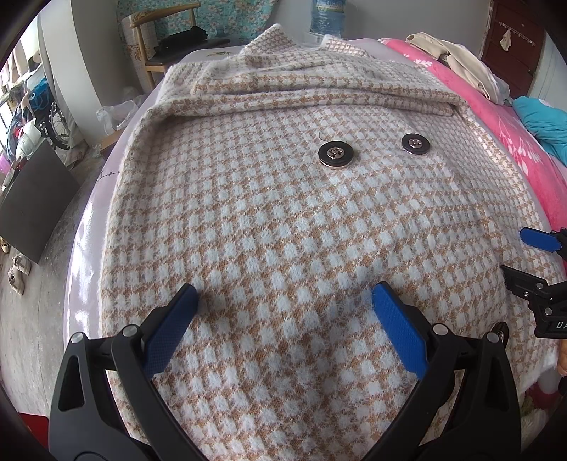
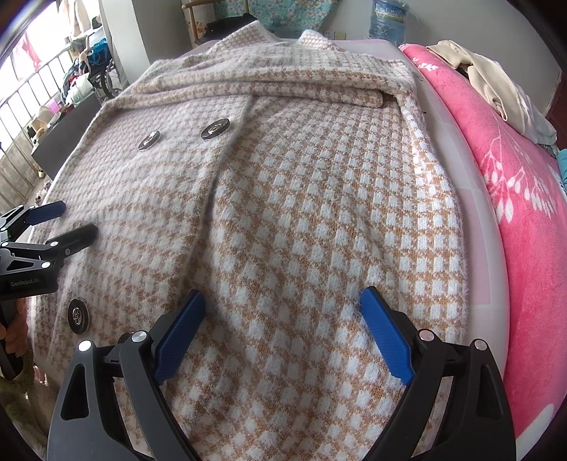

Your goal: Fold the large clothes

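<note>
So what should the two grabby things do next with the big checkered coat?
Probably lower both and pinch the near hem. The left hand-held gripper and right hand-held gripper are open above the checkered coat, holding nothing. The coat lies flat on the bed, its sleeves already folded across the top.

Showing one checked coat lying on one bed. Counting three dark round buttons on it: two side by side, one lower. Seeing one pink blanket, one water bottle, one wooden chair.
</note>
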`<state>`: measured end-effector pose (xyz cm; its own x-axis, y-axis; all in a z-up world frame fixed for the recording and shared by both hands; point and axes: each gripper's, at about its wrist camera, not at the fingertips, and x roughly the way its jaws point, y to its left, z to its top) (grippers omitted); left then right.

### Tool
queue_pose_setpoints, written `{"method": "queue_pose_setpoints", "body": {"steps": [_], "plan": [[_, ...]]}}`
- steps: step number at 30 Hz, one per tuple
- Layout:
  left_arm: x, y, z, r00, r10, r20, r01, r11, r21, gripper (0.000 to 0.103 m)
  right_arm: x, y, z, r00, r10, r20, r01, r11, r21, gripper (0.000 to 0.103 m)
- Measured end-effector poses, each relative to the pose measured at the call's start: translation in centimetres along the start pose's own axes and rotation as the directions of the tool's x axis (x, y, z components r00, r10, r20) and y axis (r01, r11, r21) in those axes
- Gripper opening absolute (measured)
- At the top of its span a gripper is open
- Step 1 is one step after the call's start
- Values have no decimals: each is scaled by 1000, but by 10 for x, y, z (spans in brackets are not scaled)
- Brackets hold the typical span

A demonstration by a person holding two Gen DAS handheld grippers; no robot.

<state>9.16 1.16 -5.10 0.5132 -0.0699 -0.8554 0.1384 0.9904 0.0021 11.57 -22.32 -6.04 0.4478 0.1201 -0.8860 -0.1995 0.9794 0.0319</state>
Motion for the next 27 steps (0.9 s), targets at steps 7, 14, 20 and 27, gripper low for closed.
{"method": "queue_pose_setpoints", "body": {"steps": [7,14,20,27], "plan": [[0,1,-1,1000,0,1,0,1000,0,96,0,0,0,1000,1,0,-1,1000,-1,88],[0,0,0,1000,0,0,0,1000,-1,96,0,0,0,1000,0,-1,0,1000,-1,88],[0,0,0,1000,0,-1,0,1000,0,96,0,0,0,1000,0,-1,0,1000,-1,88],[0,1,-1,1000,0,-1,0,1000,-1,96,0,0,0,1000,1,-2,-1,1000,-1,88]]}}
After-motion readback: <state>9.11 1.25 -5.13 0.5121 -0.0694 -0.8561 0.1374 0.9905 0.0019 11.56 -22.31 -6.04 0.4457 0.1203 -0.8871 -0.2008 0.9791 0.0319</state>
